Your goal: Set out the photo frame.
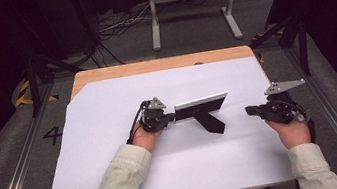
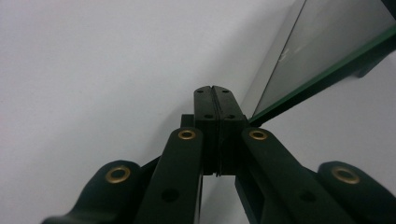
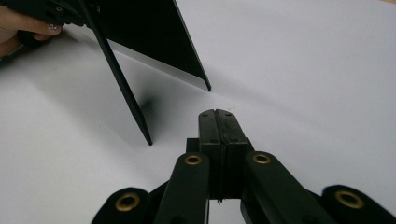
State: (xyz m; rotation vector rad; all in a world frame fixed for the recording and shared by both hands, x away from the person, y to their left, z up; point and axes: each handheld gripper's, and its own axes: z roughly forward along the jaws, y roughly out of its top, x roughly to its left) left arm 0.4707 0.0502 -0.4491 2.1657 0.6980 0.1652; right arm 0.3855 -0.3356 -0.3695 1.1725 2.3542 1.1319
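I see one thing in play: a picture frame [image 1: 201, 104]. It stands upright on its long edge, glass face turned away from me, black back toward me. A black stand [image 1: 209, 121] swings out from that back and props it, its foot reaching toward me. From my left gripper [image 1: 172, 117] the frame's near end sits right at the tips, glass with a greenish edge just to their right. From my right gripper [image 1: 250, 110] it stands apart, ahead and left, back panel [image 3: 149, 32] facing.
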